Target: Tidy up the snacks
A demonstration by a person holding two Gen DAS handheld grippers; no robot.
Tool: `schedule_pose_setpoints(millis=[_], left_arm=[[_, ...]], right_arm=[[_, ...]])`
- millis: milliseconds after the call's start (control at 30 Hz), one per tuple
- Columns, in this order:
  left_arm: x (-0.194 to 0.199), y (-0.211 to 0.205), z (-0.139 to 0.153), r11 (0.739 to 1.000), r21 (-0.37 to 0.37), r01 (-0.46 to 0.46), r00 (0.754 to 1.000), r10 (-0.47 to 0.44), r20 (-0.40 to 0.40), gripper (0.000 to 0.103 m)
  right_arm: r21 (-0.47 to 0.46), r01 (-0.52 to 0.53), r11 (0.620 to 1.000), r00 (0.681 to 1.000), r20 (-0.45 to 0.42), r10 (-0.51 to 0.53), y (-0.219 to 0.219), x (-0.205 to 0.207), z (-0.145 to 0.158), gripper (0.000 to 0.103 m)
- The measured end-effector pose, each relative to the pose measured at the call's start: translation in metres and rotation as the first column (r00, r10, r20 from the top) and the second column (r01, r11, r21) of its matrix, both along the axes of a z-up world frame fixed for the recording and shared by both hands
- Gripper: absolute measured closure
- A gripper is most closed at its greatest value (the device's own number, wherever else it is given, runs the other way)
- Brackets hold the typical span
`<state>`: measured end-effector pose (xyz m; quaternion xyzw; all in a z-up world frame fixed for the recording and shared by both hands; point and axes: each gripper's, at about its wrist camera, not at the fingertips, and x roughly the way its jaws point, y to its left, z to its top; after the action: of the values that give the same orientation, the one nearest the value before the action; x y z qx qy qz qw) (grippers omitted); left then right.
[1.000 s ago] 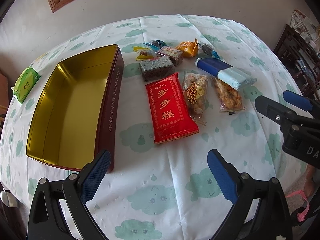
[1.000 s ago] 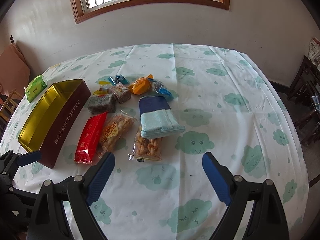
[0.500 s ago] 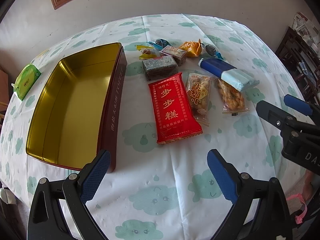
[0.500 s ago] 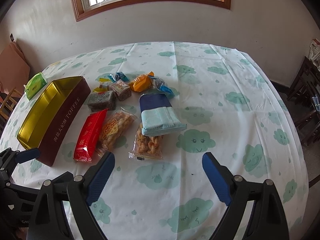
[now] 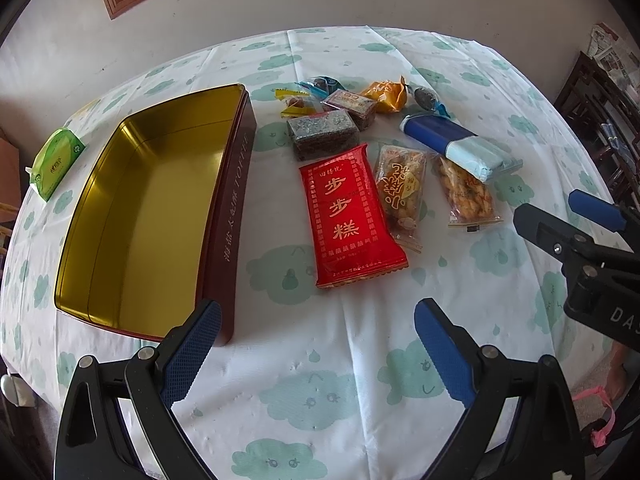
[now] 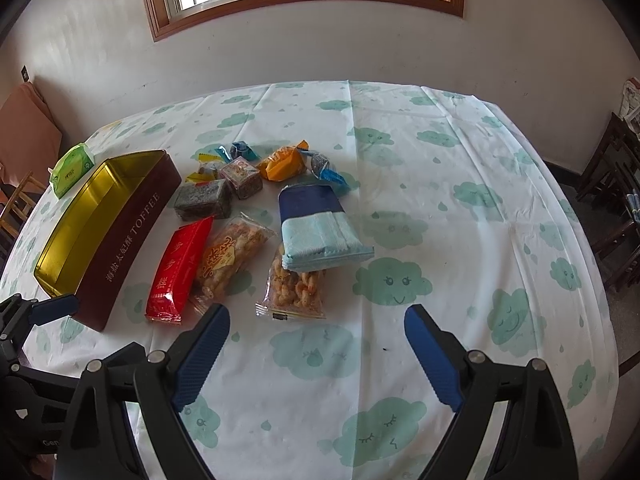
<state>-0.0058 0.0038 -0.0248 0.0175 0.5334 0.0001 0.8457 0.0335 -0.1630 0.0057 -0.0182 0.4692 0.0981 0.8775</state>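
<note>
From the left wrist, the left gripper (image 5: 316, 328) is hovering over the tablecloth (image 5: 320, 360) with its fingers spread wide and nothing between them. The tin (image 5: 132, 216) is lying open and empty just to its left, gold inside, dark red outside. The red packet (image 5: 348, 216) is lying flat right beside the tin, with a clear bag of fried snacks (image 5: 400, 188) touching its right edge. A second clear bag (image 5: 466, 196) is sitting partly under a blue pouch (image 5: 456, 144). Further back, a dark wrapped block (image 5: 324, 136) and several small wrapped sweets (image 5: 360, 98) are crowding together. The right gripper (image 5: 576, 220) is showing at the right edge.

Likely trouble: the packets are glossy, flat and pressed edge to edge, so a pinch on the red one is probably going to slip or drag its neighbour along.

From the right wrist, the right gripper (image 6: 316, 332) is also standing wide apart and holding nothing, poised near the second clear bag (image 6: 296, 288). The blue pouch (image 6: 316, 228) is overlapping that bag's far end, so lifting the bag first is likely to tip or pull the pouch. The tin (image 6: 124, 236) is lying well to the left, with the red packet (image 6: 180, 268) beside it. A green tissue pack (image 6: 72, 168) is sitting beyond the tin near the table's edge.
</note>
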Motion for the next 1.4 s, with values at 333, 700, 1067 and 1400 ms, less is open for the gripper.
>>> schedule_pose_setpoints(millis=[333,700,1067,1400], left_arm=[[0.003,0.0,-0.001,1.0,0.009,0.002,1.0,-0.002,-0.004,0.009],[0.005,-0.006,-0.001,1.0,0.013,0.008,1.0,-0.008,0.001,0.009],[0.007,-0.009,0.001,0.999,-0.019,0.03,0.999,-0.03,0.014,0.01],[0.016,-0.01,-0.001,0.996,-0.072,0.057,0.998,-0.057,0.001,0.011]], right_arm=[[0.0,-0.006,1.0,1.0,0.001,0.006,-0.001,0.002,-0.003,0.011],[-0.015,-0.028,0.999,1.0,-0.005,0.028,-0.001,0.013,-0.003,0.012],[-0.051,-0.086,0.995,0.996,-0.018,0.085,0.011,0.056,-0.004,0.012],[-0.071,-0.133,0.989,0.981,-0.152,0.121,0.03,0.112,-0.032,0.013]])
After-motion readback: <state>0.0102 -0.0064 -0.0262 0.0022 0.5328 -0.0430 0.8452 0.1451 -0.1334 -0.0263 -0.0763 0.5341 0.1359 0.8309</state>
